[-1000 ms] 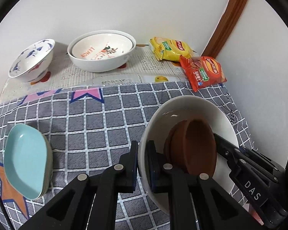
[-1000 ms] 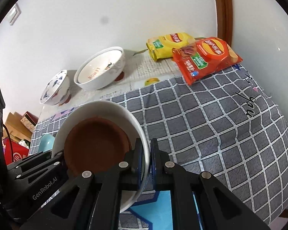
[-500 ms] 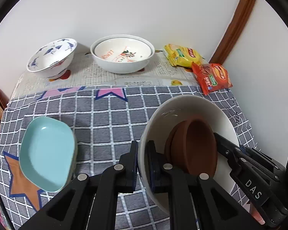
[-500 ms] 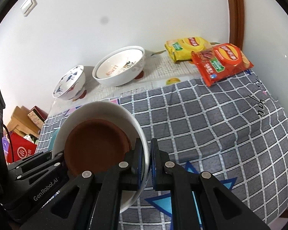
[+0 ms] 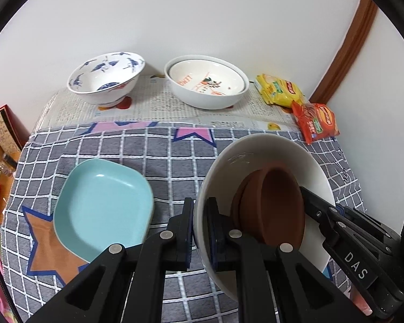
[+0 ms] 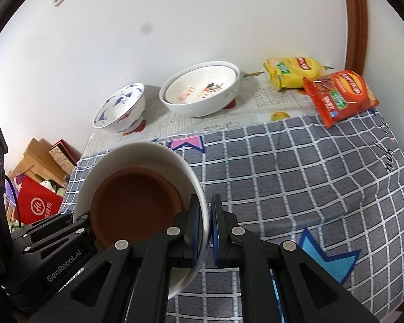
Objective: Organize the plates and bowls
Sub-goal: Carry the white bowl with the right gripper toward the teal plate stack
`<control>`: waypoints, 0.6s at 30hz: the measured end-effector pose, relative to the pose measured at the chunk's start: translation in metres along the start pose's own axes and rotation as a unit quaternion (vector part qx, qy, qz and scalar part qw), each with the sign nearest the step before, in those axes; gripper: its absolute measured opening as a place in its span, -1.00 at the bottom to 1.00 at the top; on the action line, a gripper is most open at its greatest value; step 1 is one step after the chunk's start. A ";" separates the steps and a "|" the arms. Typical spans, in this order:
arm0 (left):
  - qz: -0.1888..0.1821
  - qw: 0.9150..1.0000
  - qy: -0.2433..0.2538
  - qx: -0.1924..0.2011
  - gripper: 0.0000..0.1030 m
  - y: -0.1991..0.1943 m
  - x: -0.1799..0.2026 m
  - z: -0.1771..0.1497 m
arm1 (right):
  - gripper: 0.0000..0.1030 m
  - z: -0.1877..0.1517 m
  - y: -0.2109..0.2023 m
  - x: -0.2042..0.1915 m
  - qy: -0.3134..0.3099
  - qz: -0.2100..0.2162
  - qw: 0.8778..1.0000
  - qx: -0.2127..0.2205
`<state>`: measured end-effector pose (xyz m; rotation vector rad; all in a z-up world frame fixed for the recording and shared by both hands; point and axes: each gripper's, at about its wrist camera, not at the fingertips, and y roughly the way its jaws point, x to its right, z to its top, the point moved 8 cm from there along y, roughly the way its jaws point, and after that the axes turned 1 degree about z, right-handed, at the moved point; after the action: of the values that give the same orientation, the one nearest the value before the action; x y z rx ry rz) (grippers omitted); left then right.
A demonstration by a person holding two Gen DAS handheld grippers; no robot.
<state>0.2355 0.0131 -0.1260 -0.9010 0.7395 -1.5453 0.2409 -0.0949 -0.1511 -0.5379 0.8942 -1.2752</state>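
A white bowl [image 5: 258,158] holding a brown dish [image 5: 272,204] is gripped at opposite rims by left gripper [image 5: 200,231] and right gripper [image 6: 207,228] — aloft, unplaced; 3 other pieces remain on the table.

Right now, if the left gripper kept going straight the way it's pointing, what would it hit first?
Probably the checked tablecloth just ahead of the left gripper, which is clamped on the white bowl. Beyond that lies the lemon-print bowl, though depth is unclear.

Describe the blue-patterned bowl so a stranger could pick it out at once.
Look at the newspaper strip along the wall. Two bowls stand there, and the blue-patterned bowl is the left one. Unlike the wider white bowl with orange lettering, it is footed and painted with blue figures.
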 end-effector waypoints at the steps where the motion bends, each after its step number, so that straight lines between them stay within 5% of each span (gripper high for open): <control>1: 0.001 1.000 -0.002 0.000 -0.81 0.000 -0.003 0.000 | -0.84 0.000 0.002 -0.003 -0.001 0.002 1.000 -0.001; 18: 0.022 0.999 -0.049 0.004 -0.81 0.000 -0.073 -0.003 | -0.84 -0.006 0.034 -0.065 -0.034 0.028 0.999 -0.018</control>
<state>0.2375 0.0847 -0.1380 -0.9415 0.6788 -1.4536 0.2534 -0.0231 -0.1635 -0.5776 0.8698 -1.1857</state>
